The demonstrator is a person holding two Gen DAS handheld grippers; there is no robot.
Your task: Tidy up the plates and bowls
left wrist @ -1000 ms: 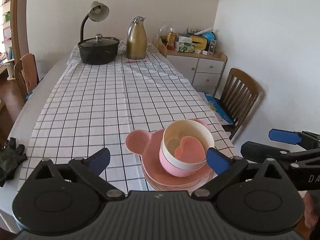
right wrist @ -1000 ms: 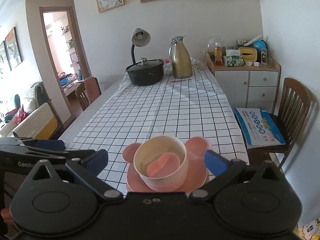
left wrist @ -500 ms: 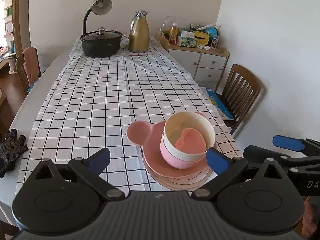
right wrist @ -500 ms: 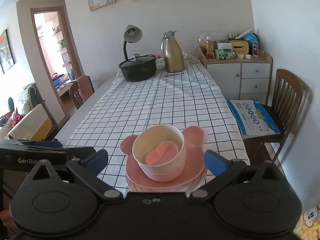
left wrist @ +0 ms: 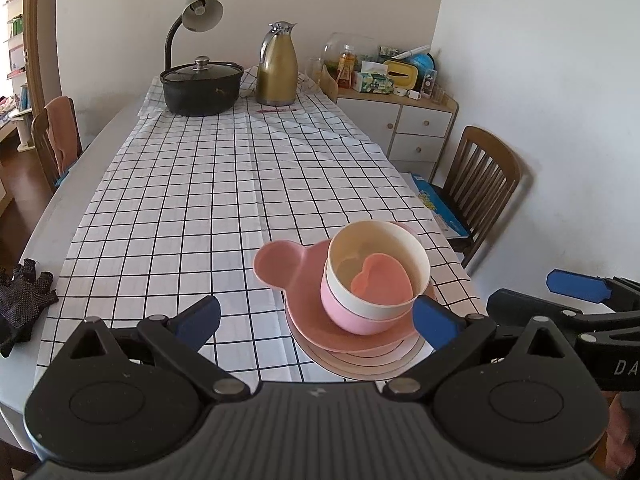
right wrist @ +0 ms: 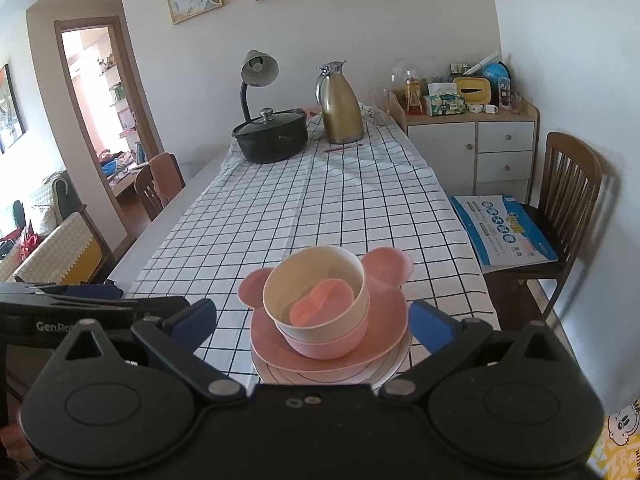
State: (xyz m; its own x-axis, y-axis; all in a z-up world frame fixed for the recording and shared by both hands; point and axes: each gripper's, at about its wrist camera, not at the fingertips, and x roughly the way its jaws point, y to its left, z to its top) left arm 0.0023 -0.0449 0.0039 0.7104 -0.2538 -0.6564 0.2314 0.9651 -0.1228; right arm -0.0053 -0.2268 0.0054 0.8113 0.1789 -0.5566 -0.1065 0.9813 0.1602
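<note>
A stack of dishes stands at the near end of the checked tablecloth. A cream bowl (left wrist: 378,258) (right wrist: 316,292) holds a small pink heart-shaped dish (left wrist: 382,280) (right wrist: 322,304) and nests in a pink bowl (left wrist: 348,312) (right wrist: 328,344). Below them lie a pink bear-eared plate (left wrist: 280,264) (right wrist: 388,266) and striped plates (left wrist: 360,362) (right wrist: 384,368). My left gripper (left wrist: 316,320) is open, hovering just short of the stack. My right gripper (right wrist: 312,320) is open too, its fingers on either side of the stack, touching nothing. The right gripper (left wrist: 576,286) also shows at the edge of the left wrist view.
At the far end stand a black lidded pot (left wrist: 202,90) (right wrist: 272,140), a gold jug (left wrist: 278,70) (right wrist: 340,106) and a desk lamp (left wrist: 196,12). A wooden chair (left wrist: 480,172) (right wrist: 560,188) with a blue booklet (right wrist: 500,232) stands right. Black gloves (left wrist: 22,296) lie left.
Both grippers have pulled back and risen a little, so the stack sits slightly farther off and the table's far end shows lower. The dishes have not moved.
</note>
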